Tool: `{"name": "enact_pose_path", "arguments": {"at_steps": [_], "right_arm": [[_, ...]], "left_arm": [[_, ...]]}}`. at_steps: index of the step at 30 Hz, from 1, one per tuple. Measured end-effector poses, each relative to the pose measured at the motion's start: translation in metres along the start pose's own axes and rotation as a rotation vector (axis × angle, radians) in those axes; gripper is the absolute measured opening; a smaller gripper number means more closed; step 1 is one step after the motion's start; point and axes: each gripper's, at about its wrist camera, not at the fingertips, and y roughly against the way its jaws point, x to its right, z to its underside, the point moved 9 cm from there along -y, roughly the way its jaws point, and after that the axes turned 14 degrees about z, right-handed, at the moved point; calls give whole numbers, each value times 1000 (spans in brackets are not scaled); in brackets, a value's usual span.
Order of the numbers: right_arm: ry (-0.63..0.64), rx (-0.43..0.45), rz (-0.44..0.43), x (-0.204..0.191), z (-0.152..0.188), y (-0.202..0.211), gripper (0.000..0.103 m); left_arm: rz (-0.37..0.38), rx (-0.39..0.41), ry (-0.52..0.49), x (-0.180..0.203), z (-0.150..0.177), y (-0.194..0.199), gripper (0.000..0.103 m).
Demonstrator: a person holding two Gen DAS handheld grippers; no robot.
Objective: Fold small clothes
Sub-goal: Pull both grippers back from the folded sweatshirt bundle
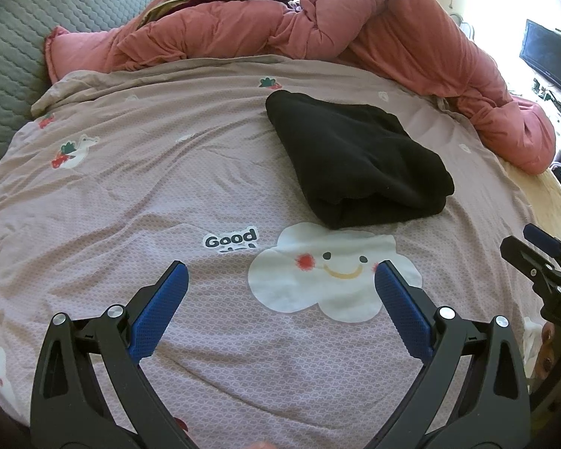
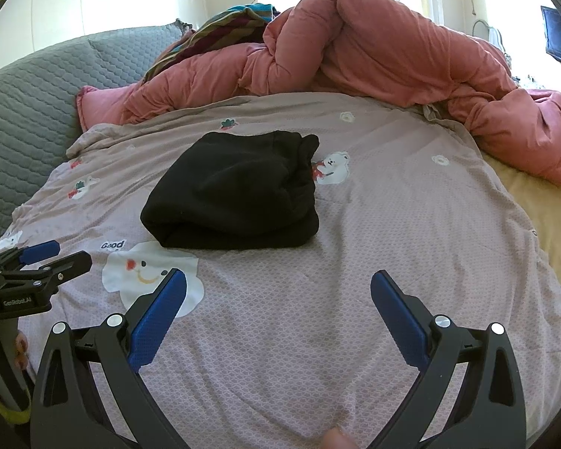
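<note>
On my pink bedsheet with cloud pictures, the folded black fleece garment lies flat, its long side running from far left to near right. It sits beyond both spread-wide, empty grippers, left gripper and right gripper.

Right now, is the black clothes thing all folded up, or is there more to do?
It looks done: the black garment lies in a compact folded bundle on the purple sheet. Nothing is in hand; the left gripper and right gripper are both open and empty, short of it. No other small clothes waiting are visible.
</note>
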Motion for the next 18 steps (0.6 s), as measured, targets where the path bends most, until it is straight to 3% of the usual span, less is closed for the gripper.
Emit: {"name": "enact_pose_path", "arguments": {"at_steps": [18], "right_arm": [[1, -3, 6, 1, 0, 1, 98]], "left_arm": [[-17, 13, -8, 0, -5, 4, 93]]}}
